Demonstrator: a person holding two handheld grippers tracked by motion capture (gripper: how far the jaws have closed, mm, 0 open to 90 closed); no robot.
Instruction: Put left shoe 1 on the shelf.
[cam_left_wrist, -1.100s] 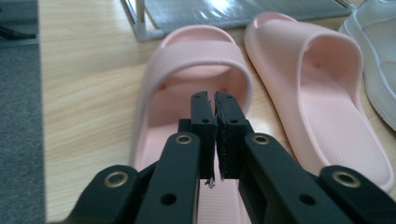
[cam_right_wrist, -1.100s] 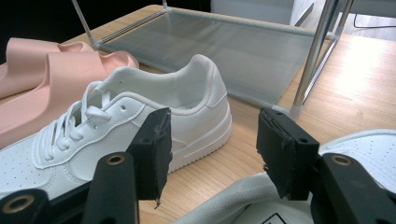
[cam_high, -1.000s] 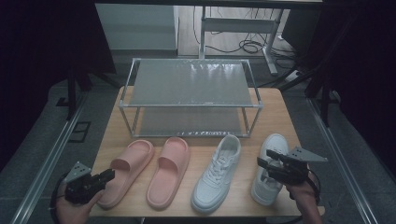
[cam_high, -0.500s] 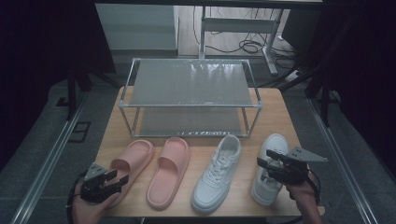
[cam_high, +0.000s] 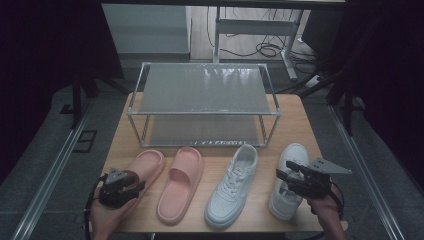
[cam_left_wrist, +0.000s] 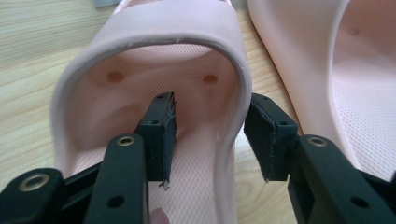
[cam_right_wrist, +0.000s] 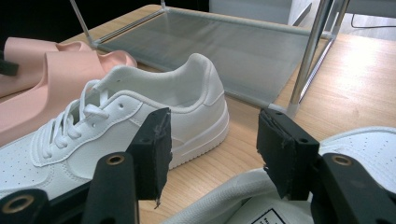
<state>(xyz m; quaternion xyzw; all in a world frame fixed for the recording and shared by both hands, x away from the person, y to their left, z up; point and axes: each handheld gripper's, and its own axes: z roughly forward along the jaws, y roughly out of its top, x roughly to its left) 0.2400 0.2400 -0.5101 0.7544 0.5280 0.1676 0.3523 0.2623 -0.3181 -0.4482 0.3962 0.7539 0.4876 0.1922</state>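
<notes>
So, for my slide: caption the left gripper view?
Left gripper fingers straddling the pink slipper's side wall, not yet clamped.

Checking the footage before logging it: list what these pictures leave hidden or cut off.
- Left slipper, left gripper view: heel end cut off by the bottom edge, behind the left gripper fingers.
- Right sneaker, right gripper view: mostly cut off by the frame edge and the right gripper.
- Rack's lower shelf, high view: mostly hidden under the top shelf.

Right sneaker (cam_right_wrist: 327, 186), seemingly cut off below.
</notes>
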